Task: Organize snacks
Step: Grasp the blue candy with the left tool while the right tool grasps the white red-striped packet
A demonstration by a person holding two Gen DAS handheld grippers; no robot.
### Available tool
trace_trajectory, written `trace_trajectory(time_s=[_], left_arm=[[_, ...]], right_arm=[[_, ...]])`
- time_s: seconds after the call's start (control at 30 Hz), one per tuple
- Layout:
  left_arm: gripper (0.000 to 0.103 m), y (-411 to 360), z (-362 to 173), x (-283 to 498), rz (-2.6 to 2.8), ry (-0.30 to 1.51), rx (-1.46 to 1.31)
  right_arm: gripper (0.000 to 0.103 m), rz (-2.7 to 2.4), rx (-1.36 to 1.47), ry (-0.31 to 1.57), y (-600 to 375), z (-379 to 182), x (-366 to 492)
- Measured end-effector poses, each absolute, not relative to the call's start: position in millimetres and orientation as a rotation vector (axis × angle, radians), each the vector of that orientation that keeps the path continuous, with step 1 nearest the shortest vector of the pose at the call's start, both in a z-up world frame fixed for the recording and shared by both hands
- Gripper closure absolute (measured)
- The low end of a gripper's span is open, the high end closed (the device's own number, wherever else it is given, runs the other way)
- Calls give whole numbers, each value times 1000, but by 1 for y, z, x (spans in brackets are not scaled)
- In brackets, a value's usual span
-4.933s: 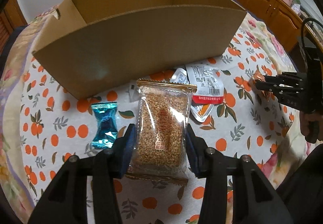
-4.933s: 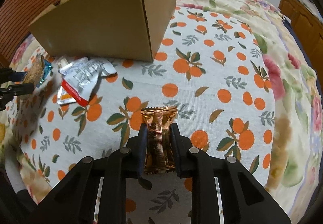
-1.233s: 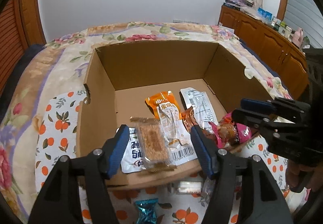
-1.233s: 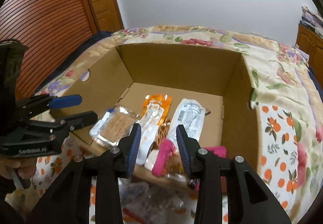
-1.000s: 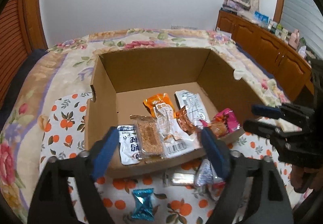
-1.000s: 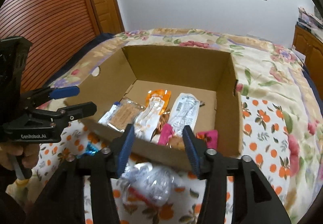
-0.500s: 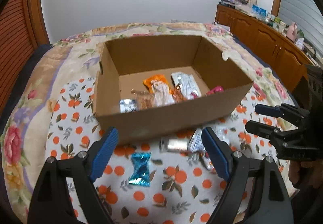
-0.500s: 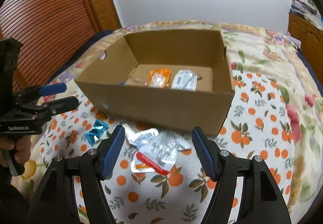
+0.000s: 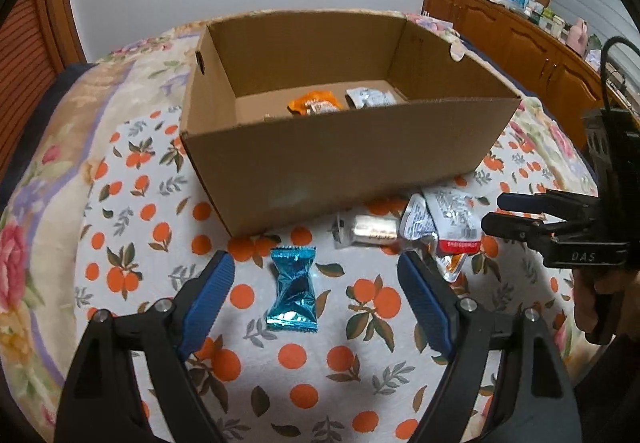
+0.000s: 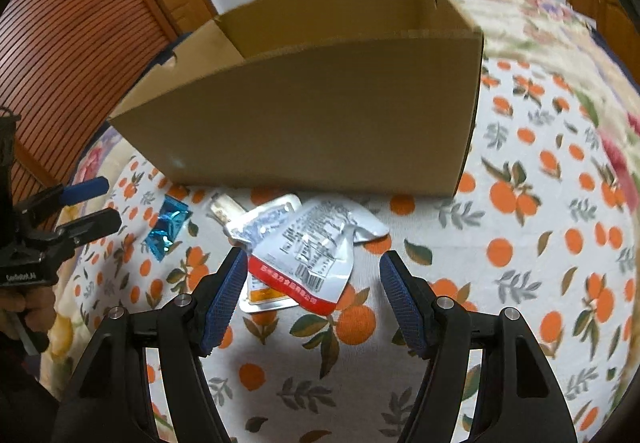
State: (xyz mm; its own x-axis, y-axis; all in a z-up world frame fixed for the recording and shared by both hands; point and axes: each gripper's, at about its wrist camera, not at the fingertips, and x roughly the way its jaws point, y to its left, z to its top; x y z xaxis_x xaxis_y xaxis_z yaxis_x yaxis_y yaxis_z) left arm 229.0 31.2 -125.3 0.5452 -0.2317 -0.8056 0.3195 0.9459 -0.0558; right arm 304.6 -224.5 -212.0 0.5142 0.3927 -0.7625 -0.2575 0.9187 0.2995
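The left gripper point(image 9: 316, 283) hangs released over a blue foil candy wrapper point(image 9: 293, 289); the right gripper point(image 10: 312, 275), also released, straddles a white-and-red printed snack pouch point(image 10: 310, 255) before the brown cardboard box point(image 10: 320, 115).

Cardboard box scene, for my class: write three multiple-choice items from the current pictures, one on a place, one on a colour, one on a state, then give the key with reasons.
1. Where does the blue candy lie?
A. inside the cardboard box
B. on the orange-print cloth in front of the box
C. held in a gripper

2. What colour is the band across the end of the silver packet?
A. red
B. green
C. purple

3. How does the right gripper stand?
A. shut on a packet
B. shut on nothing
C. open, holding nothing

Key: B, the candy rests on the orange-print cloth before the cardboard box. A, a red band edges the packet. C, its jaws stand wide apart on either side of the packet.
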Motion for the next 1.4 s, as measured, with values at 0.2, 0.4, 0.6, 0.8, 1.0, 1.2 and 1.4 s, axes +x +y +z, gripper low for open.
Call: trace_trajectory(time_s=[0.2,0.4,0.6,0.8,1.0,1.2,1.4], left_arm=[[27,32,-149,234,-314,990,122],[28,35,-166,240,-294,1032,125],[29,39,-176,247,-277,1060,100],[30,40,-187,250,-265,1090,99],[38,37,-192,252,-259,1095,113],[38,36,-191,253,-258,1096,118],[60,34,-191,253,-265,1087,142]], right_arm=[[33,392,193,986,-224,-226,316],[33,397,199,1006,-222,-234,323],[33,401,181,1001,-217,-234,327],[33,386,155,990,-208,-235,334],[39,361,104,988,-201,-237,336],[48,352,99,1004,-206,-237,335],[53,353,78,1024,-207,-236,331]])
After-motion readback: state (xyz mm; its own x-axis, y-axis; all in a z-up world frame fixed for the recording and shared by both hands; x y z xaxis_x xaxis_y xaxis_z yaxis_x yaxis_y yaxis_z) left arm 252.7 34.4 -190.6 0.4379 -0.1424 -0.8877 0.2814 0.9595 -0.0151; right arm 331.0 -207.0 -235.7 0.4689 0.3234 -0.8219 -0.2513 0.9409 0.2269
